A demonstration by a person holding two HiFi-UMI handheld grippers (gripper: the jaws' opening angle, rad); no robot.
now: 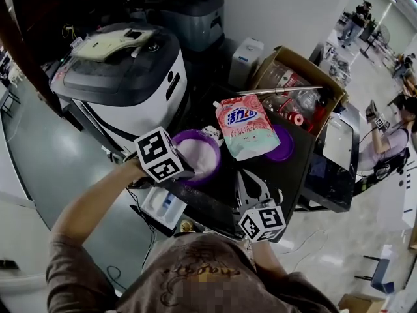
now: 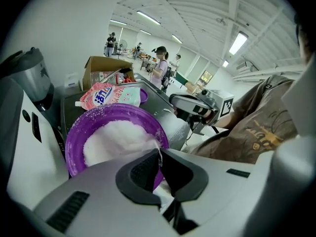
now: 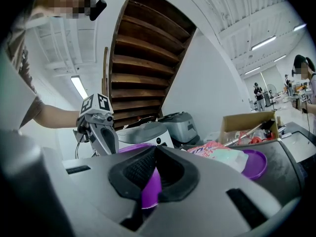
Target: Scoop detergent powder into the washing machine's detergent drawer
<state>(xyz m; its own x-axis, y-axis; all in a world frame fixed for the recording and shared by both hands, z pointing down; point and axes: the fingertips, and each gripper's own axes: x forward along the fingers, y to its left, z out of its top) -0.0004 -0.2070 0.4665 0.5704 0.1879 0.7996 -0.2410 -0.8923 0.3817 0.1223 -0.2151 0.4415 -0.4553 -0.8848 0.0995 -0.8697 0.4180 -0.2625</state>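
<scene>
A purple bowl [image 1: 207, 137] heaped with white powder [image 1: 199, 156] sits at the left edge of a black top [image 1: 290, 175]. My left gripper [image 1: 185, 169] is at the bowl's near-left rim, shut on that rim; in the left gripper view the jaws [image 2: 159, 154] meet over the purple edge with the powder [image 2: 116, 139] just beyond. My right gripper [image 1: 251, 178] hovers to the bowl's right, apart from it, shut and holding nothing. Through its own view [image 3: 155, 149] the bowl [image 3: 129, 148] shows behind the jaws. A white drawer [image 1: 163, 204] with blue parts juts out below the bowl.
A pink detergent pouch [image 1: 244, 124] lies behind the bowl, with a purple lid [image 1: 285, 145] to its right. A cardboard box [image 1: 306, 70] of bottles stands at the back right. A white-and-grey machine [image 1: 124, 77] stands at the left. People stand far off [image 2: 160, 68].
</scene>
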